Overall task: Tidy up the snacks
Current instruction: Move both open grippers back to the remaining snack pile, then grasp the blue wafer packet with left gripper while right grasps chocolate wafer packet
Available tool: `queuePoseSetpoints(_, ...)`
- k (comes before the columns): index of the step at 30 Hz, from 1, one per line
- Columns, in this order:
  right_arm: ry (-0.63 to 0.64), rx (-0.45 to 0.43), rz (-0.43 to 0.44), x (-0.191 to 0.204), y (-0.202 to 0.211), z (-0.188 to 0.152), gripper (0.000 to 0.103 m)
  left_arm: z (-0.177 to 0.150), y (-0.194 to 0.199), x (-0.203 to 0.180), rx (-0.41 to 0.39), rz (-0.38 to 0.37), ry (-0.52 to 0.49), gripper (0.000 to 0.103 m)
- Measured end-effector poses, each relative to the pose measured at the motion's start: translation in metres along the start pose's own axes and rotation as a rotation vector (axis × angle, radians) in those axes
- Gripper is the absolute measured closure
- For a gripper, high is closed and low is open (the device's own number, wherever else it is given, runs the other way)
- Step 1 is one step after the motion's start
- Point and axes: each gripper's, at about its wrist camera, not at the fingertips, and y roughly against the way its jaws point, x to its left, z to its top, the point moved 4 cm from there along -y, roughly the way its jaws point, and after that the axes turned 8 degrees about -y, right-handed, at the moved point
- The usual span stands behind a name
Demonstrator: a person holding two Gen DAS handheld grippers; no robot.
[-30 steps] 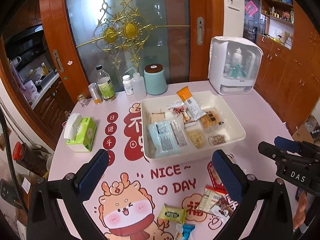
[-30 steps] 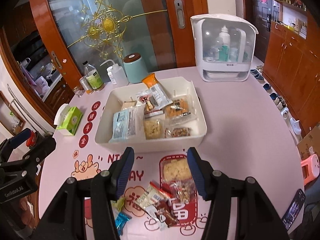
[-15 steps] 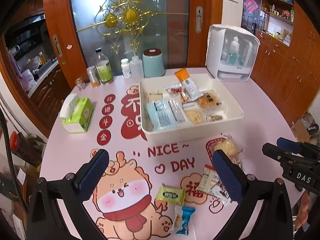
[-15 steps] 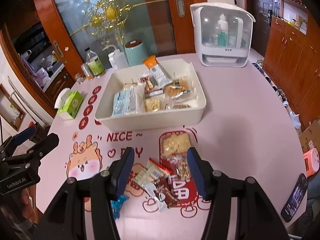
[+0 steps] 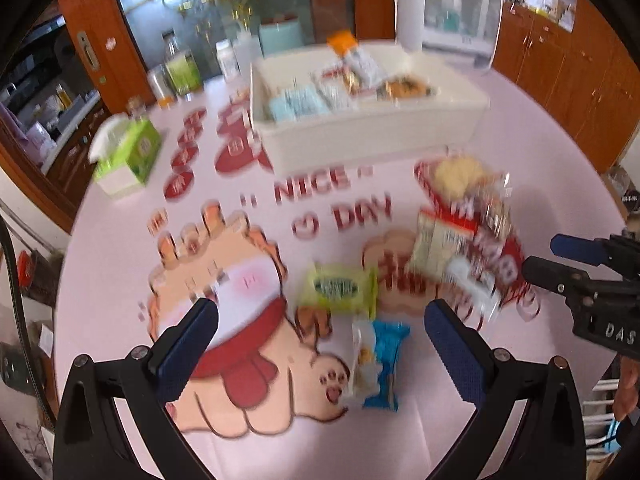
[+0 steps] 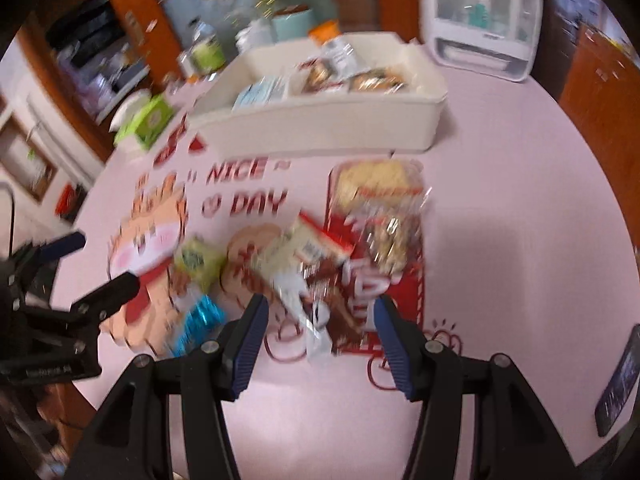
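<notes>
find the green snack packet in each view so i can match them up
Left wrist: green snack packet lies centre, just above the blue packet.
Right wrist: it lies left of centre, above the blue packet.
Shared landmark: the white bin beyond it.

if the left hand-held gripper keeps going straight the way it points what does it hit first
Probably the blue snack packet lying loose on the table, just ahead between the open fingers of the left hand-held gripper; motion blur leaves depth uncertain.

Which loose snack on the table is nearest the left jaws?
The blue-and-white snack packet. It lies between the open jaws of the left gripper, nearer than the green packet beyond it.
</notes>
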Motion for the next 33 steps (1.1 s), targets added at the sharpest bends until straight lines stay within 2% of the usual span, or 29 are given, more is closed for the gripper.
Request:
queuePoseSetpoints(4,0.084,0.009,-0.009,0.005,-0.017,-0.021,0.047,-0.023,-0.026,-0.005,0.061,-0.004,0.016,0.0)
queuePoseSetpoints(9,0.116,0.002,0.018,0.006,-0.029,-0.023,0.047,-0.041,-0.048,-0.007,0.118,-0.027,0.064,0.0)
queuePoseSetpoints(15,0.144,0.032,0.02,0.006,-0.051,-0.019,0.047,-0.044,-0.066,-0.011,0.154,-0.032,0.068,0.0)
queuePoseSetpoints(21,0.112,0.083,0.021,-0.005,-0.07,-0.018,0.047,-0.045,-0.076,-0.014,0.192,-0.035,0.074,0.0)
queuePoseSetpoints(22,0.117,0.07,0.028,-0.006,-0.07,-0.017,0.048,-0.046,-0.077,-0.014,0.196,-0.036,0.074,0.0)
queuePoseSetpoints(24,0.13,0.072,0.027,-0.006,-0.07,-0.017,0.05,-0.046,-0.08,-0.014,0.206,-0.036,0.077,0.0)
queuePoseSetpoints(27,0.161,0.069,0.007,-0.005,-0.07,-0.018,0.058,-0.048,-0.085,-0.014,0.221,-0.04,0.084,0.0)
queuePoseSetpoints(33,0.158,0.076,0.007,-0.005,-0.067,-0.021,0.063,-0.055,-0.087,-0.018,0.233,-0.075,0.102,0.01)
